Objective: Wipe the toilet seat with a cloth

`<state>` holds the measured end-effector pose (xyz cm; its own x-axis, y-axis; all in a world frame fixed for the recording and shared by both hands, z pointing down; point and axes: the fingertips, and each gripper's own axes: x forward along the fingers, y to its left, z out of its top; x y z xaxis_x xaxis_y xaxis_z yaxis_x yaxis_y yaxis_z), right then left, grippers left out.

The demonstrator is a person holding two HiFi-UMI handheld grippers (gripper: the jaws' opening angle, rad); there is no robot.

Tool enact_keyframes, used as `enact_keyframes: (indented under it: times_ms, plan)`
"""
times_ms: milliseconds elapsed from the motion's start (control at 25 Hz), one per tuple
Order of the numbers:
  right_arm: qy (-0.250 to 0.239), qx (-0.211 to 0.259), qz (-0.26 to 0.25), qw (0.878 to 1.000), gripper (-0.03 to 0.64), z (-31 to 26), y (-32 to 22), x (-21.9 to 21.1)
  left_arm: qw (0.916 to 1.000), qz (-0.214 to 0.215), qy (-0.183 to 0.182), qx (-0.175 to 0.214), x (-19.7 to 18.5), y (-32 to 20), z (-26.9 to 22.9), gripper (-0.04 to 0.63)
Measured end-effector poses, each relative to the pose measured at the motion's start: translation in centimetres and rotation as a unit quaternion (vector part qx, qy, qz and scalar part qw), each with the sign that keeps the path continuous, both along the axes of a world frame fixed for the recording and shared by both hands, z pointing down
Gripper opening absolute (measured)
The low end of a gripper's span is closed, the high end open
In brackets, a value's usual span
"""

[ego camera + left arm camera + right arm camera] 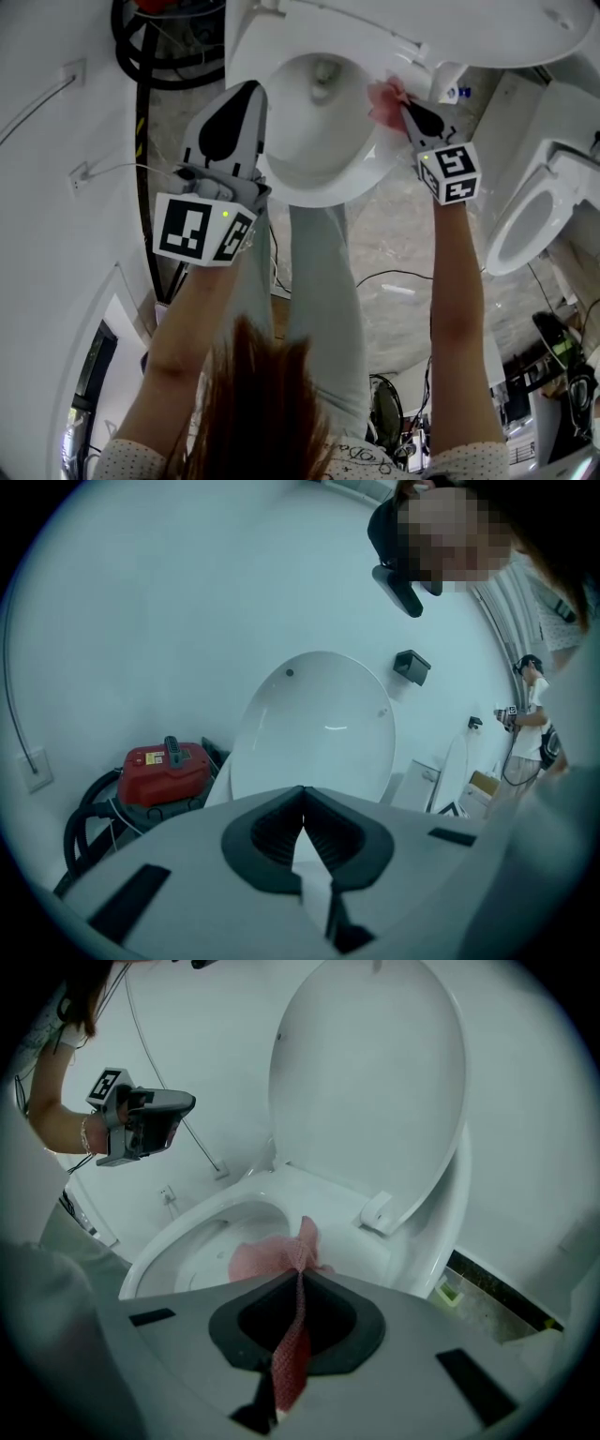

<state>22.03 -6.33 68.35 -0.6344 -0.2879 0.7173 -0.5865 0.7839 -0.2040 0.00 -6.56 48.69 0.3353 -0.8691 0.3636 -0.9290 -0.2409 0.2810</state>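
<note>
A white toilet stands open, its seat rim (367, 165) ringing the bowl and its lid (375, 1082) raised. A pink cloth (382, 100) lies bunched on the seat's right side. My right gripper (402, 106) is shut on it. In the right gripper view the cloth (258, 1260) spreads over the seat rim (330, 1211) just past the shut jaws of the right gripper (300, 1275), with a strip running back between them. Shut and holding nothing, my left gripper (251, 90) hovers by the bowl's left edge. Its own view has the left gripper (302, 791) facing the raised lid (319, 724).
A second toilet (525, 225) stands to the right. At the left against the wall sits a red vacuum (164, 769) with black hoses (141, 66). A black cable (394, 279) lies on the floor. A person (531, 714) stands far off at the right.
</note>
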Motion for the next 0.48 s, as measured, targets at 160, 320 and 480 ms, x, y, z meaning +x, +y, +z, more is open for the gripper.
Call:
enact_keyframes:
  times_ms: [160, 320, 480]
  plan:
    - [0.002, -0.009, 0.001, 1.000, 0.026, 0.2, 0.8, 0.1, 1.0000, -0.008, -0.001, 0.000, -0.4, 0.1, -0.1, -0.005]
    - [0.006, -0.015, 0.002, 1.000, 0.026, 0.3, 1.8, 0.5, 0.9999, -0.014, -0.002, 0.001, -0.6, 0.4, -0.3, -0.005]
    - [0.011, -0.016, 0.005, 1.000, 0.026, 0.4, 2.6, 0.6, 0.9998, -0.017, -0.006, 0.001, -0.9, 0.7, -0.5, -0.005]
